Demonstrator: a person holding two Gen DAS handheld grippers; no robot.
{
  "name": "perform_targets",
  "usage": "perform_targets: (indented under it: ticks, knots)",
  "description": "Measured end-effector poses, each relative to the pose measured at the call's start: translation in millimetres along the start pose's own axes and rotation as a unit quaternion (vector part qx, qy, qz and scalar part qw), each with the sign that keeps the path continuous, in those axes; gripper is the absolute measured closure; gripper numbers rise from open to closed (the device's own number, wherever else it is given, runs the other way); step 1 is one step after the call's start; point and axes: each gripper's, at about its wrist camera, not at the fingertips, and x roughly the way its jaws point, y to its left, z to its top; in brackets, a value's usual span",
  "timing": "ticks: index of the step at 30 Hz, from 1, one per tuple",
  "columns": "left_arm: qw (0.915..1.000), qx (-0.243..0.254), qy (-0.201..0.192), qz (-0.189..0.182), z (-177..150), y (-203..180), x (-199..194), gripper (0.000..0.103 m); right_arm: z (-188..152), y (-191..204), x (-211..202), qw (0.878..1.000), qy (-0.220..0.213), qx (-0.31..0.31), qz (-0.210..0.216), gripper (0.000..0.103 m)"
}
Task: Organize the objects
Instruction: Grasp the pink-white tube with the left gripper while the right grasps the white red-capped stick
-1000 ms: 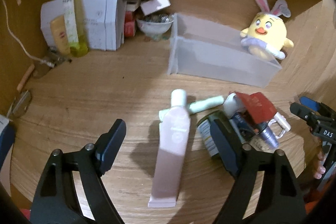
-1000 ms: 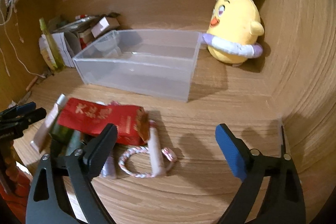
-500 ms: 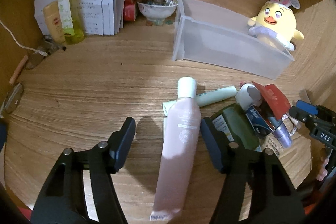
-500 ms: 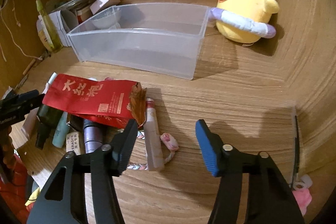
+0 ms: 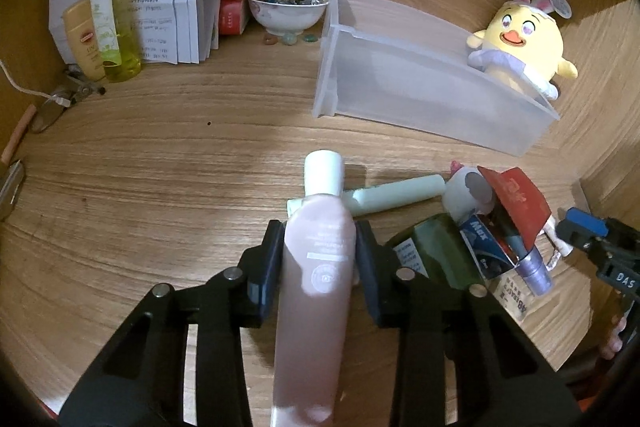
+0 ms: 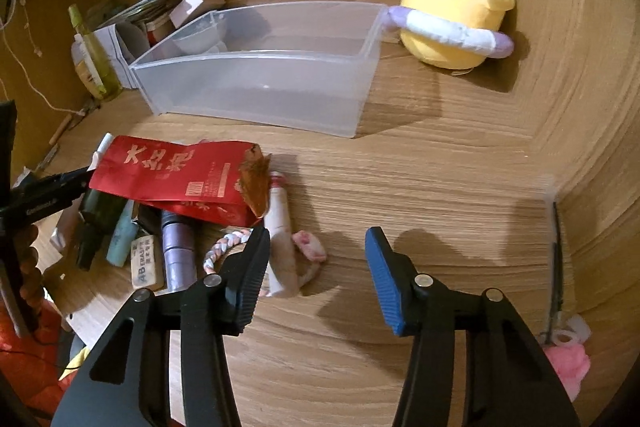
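bin [image 6: 256, 95]: empty, 0 items sorted
left gripper [image 5: 318, 259]: closing, pads on pink tube [image 5: 316, 267]
right gripper [image 6: 316, 267]: closing, nothing gripped
pile [image 6: 168, 187]: unsorted

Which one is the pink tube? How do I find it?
Find the clear plastic bin beside the yellow chick toy. In front of it lies a pile; the pink tube sits at its left edge, between the left gripper's closing jaws. Only it has a white cap.

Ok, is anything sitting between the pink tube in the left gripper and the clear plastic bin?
Nothing visible does. The left gripper is closing on the pink tube, and beyond its white cap only bare wooden tabletop leads to the clear plastic bin. The mint tube lies off to the side.
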Motion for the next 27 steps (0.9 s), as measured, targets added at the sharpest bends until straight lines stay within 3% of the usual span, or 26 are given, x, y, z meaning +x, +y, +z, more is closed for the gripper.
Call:
perform_targets:
  ticks: [5, 9, 14, 15, 21, 27]
  knots:
    - [1.0000, -0.006, -0.004, -0.006, -1, 3, -4, 0.069, 5, 8, 12, 1.000, 0.008, -0.011, 0.013, 0.067]
    - [0.9998, -0.013, -0.010, -0.011, 0, 6, -9, 0.070, 10, 16, 19, 0.999, 0.016, -0.032, 0.020, 0.080]
    - [0.9996, -0.019, -0.012, -0.016, 2, 10, -11, 0.070, 15, 20, 24, 0.998, 0.017, -0.054, 0.019, 0.083]
    - [0.9996, -0.020, -0.013, -0.016, 2, 11, -12, 0.070, 16, 19, 24, 0.998, 0.016, -0.052, 0.021, 0.089]
    - [0.9990, -0.022, -0.031, -0.021, 9, 13, -23, 0.070, 20, 12, 18, 0.999, 0.005, -0.042, 0.017, 0.089]
    - [0.9976, -0.019, -0.059, -0.032, 21, 9, -40, 0.070, 23, 13, 26, 0.998, 0.027, -0.051, 0.016, 0.089]
